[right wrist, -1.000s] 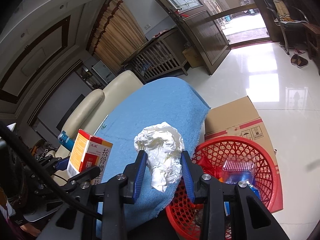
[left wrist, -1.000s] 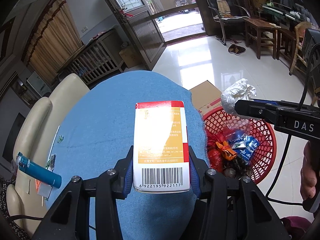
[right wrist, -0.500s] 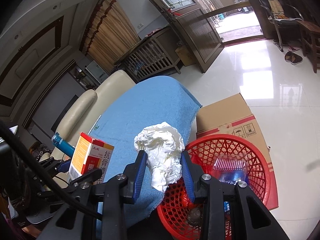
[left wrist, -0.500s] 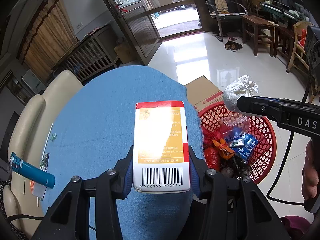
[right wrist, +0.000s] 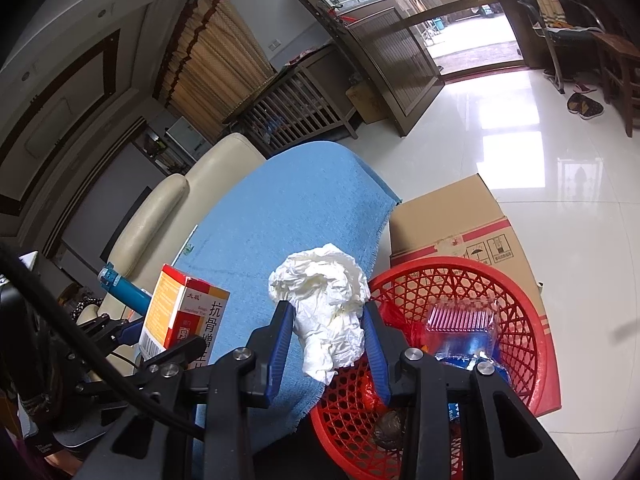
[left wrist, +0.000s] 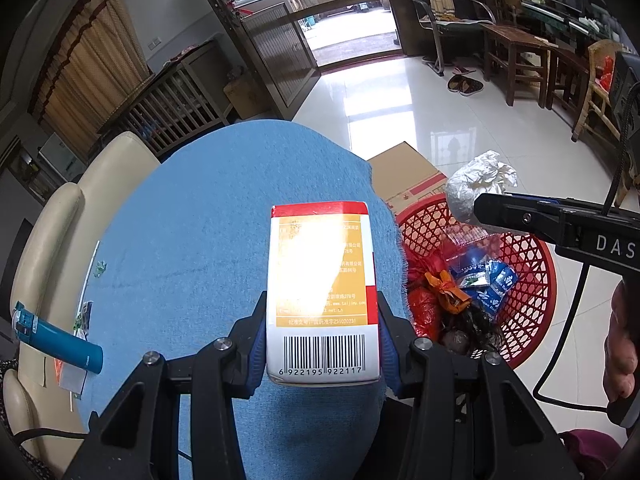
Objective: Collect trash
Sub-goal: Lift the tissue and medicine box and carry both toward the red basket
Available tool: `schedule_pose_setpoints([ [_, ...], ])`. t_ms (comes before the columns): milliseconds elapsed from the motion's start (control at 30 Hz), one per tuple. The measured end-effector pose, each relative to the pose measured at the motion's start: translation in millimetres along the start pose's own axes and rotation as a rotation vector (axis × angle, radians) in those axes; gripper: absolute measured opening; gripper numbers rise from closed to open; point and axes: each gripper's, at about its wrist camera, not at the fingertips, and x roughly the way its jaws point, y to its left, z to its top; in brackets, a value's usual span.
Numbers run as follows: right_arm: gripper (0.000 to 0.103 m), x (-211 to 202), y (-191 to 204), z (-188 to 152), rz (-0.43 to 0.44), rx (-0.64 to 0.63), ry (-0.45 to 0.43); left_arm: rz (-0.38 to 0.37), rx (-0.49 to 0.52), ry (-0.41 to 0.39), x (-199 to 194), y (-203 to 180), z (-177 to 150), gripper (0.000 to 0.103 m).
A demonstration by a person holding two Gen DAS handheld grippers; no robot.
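While a blue cloth point(left wrist: 192, 240) covers the table, a red basket point(right wrist: 516, 308) of trash sits beside its edge; the left gripper point(left wrist: 322, 344) pinches a medicine box point(left wrist: 320, 280) above the cloth, the right gripper point(right wrist: 328, 344) clamps crumpled tissue point(right wrist: 328, 312) at the basket's rim.

1 medicine box point(left wrist: 322, 292), 1 crumpled paper wad point(right wrist: 326, 312), 1 red basket point(right wrist: 516, 312), 1 cardboard box point(right wrist: 444, 220), 1 blue lighter point(left wrist: 56, 338)
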Motion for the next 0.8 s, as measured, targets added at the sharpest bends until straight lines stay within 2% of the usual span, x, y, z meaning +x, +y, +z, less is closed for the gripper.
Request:
schedule_pose_setpoints([
  [800, 0.040, 6.2, -28.2, 0.4, -0.026, 0.073, 0.016, -0.080, 0.012, 0.073, 20.8, -11.0, 4.0, 0.049],
])
